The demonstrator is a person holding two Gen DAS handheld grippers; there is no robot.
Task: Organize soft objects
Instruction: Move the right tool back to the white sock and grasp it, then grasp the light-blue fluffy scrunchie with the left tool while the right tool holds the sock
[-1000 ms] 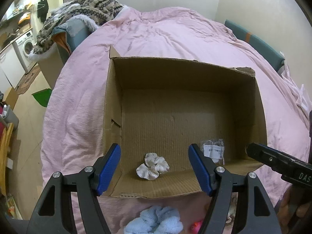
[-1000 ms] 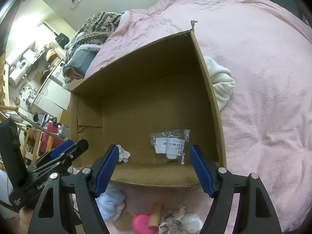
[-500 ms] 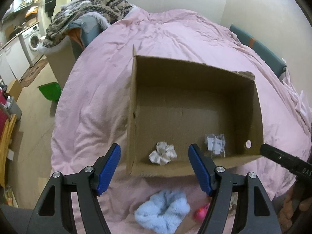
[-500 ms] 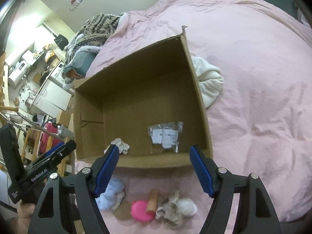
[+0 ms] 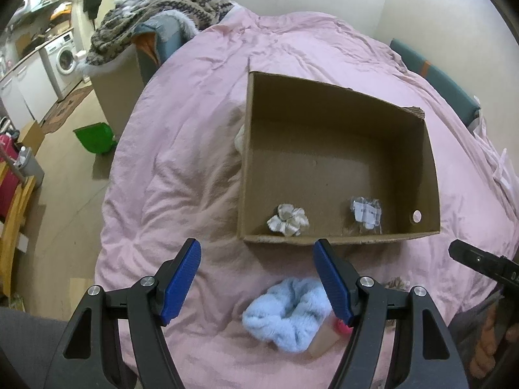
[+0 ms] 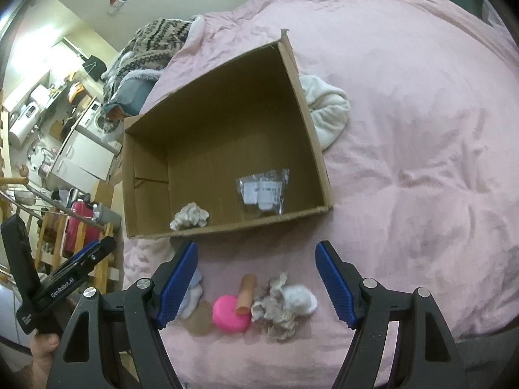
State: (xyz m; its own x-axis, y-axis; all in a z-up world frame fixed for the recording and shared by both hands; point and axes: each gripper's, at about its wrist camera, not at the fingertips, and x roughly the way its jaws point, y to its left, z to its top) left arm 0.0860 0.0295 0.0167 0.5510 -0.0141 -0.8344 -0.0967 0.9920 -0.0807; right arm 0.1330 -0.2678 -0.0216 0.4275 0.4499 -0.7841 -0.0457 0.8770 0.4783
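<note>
An open cardboard box (image 5: 431,162) (image 6: 311,120) lies on the pink duvet. Inside it are a cream scrunchie (image 5: 288,219) (image 6: 189,217) and a clear plastic packet (image 5: 366,211) (image 6: 264,191). In front of the box lie a light blue fluffy scrunchie (image 5: 287,314) (image 6: 193,298), a pink round object (image 6: 230,313), a tan tube (image 6: 246,293) and a beige-and-white scrunchie bundle (image 6: 285,304). My left gripper (image 5: 259,283) is open and empty above the blue scrunchie. My right gripper (image 6: 256,280) is open and empty above the pink object and bundle.
A white folded cloth (image 6: 327,110) lies against the box's right side. A patterned blanket pile (image 5: 155,9) sits on a bin beyond the bed. A green bin (image 5: 94,137), washing machine (image 5: 63,61) and red suitcase (image 6: 79,230) stand on the floor at left.
Both grippers have pulled back from over the box toward the bed's near edge. The loose items in front of the box have come fully into view. Both stay open.
</note>
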